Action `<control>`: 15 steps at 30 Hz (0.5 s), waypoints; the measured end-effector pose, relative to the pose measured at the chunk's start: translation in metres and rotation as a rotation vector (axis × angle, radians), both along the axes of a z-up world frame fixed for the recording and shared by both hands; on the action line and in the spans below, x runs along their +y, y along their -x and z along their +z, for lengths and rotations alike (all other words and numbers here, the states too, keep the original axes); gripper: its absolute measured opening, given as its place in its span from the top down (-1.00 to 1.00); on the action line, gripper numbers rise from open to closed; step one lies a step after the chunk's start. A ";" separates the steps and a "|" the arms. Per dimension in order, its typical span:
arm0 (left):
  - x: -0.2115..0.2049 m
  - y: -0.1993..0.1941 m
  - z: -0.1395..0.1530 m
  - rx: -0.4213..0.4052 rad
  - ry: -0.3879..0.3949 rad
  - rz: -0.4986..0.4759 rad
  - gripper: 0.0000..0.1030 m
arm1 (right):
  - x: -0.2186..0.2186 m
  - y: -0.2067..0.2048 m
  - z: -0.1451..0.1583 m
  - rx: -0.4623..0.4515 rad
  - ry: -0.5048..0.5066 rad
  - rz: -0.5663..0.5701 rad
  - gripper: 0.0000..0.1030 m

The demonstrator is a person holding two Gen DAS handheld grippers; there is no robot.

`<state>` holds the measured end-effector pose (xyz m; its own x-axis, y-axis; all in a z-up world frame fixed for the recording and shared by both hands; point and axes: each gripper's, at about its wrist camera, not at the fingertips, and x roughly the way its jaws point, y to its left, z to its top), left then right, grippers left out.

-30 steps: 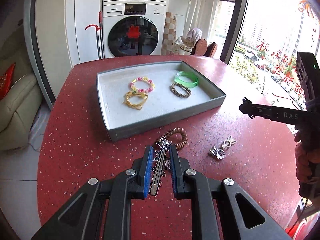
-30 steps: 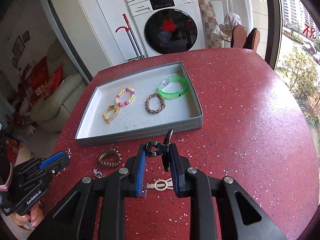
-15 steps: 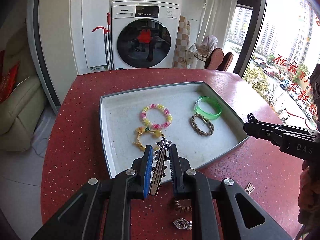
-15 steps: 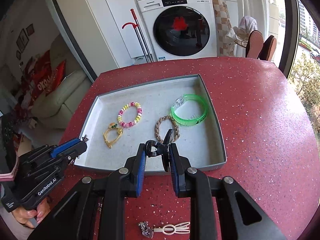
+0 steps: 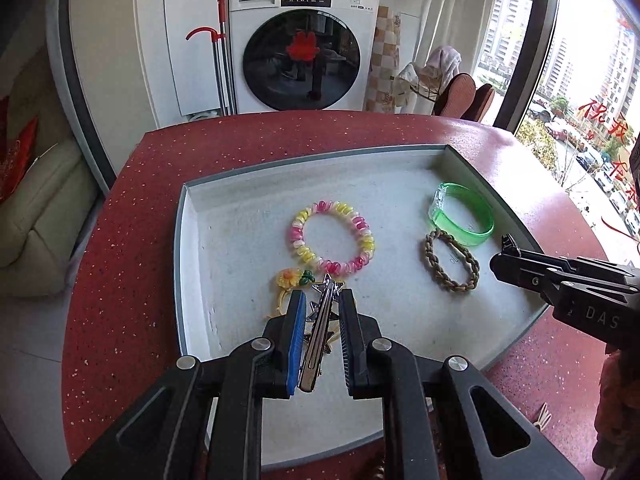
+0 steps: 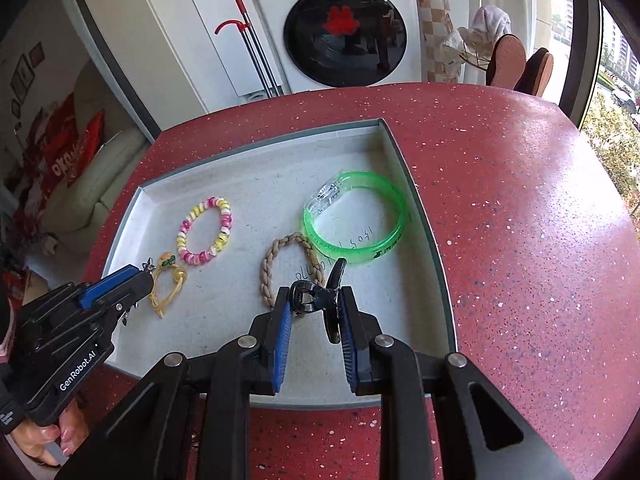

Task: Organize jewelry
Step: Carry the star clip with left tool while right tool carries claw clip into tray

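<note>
My left gripper (image 5: 320,306) is shut on a silver star hair clip (image 5: 318,328) and hangs over the near left part of the grey tray (image 5: 182,240), just above a yellow flower cord bracelet (image 5: 289,276). My right gripper (image 6: 314,300) is shut on a black claw clip (image 6: 320,300) over the tray's (image 6: 424,232) near right part, close to a brown braided bracelet (image 6: 266,276). A pink-and-yellow spiral bracelet (image 5: 362,228) and a green bangle (image 5: 468,236) also lie in the tray. Each gripper shows in the other's view: the right gripper (image 5: 506,254), the left gripper (image 6: 146,276).
The tray sits on a round red speckled table (image 5: 132,216). A cream clip (image 5: 542,414) lies on the table at the near right. Behind the table stand a washing machine (image 5: 300,40), two chairs (image 5: 460,92) and a window; a sofa (image 5: 36,216) is at the left.
Both grippers have moved forward from the table's front to over the tray, each carrying its clip. The loose pieces on the table have slipped below the views.
</note>
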<state>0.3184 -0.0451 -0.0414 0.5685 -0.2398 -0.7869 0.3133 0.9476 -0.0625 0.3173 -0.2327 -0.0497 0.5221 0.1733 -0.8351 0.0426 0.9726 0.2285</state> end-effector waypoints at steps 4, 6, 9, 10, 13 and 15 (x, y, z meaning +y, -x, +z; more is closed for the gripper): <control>-0.005 -0.005 -0.006 0.006 -0.018 0.000 0.33 | -0.002 -0.005 -0.007 0.010 -0.003 -0.014 0.52; -0.006 -0.005 -0.011 0.011 -0.034 -0.002 0.33 | -0.002 -0.006 -0.011 0.017 -0.008 -0.018 0.52; -0.009 -0.005 -0.018 0.013 -0.064 -0.005 0.33 | -0.001 -0.005 -0.016 0.025 -0.006 -0.017 0.52; -0.010 -0.004 -0.019 0.011 -0.072 -0.005 0.33 | -0.002 -0.005 -0.017 0.025 -0.010 -0.019 0.51; -0.012 -0.003 -0.023 0.005 -0.096 -0.005 0.33 | -0.001 -0.005 -0.018 0.026 -0.016 -0.020 0.50; -0.014 -0.003 -0.026 0.009 -0.106 -0.012 0.32 | 0.001 -0.006 -0.019 0.029 -0.006 -0.011 0.48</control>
